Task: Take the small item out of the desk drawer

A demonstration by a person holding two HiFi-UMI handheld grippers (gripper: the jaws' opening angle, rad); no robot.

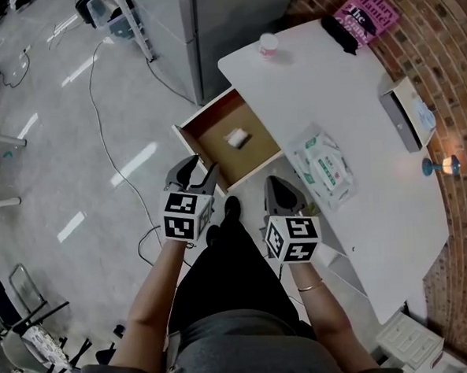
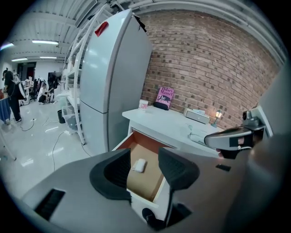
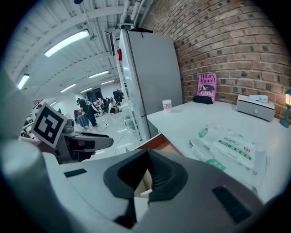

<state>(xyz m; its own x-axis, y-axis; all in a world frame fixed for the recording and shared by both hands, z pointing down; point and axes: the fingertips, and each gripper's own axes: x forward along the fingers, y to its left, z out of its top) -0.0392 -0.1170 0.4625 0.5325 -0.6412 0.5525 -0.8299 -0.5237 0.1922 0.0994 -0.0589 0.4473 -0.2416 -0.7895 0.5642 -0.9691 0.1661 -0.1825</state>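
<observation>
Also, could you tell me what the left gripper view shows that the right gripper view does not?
Only the left gripper view shows the small white item lying on the floor of the open drawer, framed between the open jaws of the left gripper, plus the right gripper from the side. Only the right gripper view shows the left gripper's marker cube, seen past its own shut jaws. Both share the pink book, the refrigerator and the brick wall.

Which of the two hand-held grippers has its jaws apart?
The left hand-held gripper: its jaws stand apart, framing the open drawer, while those of the right hand-held gripper meet.
</observation>
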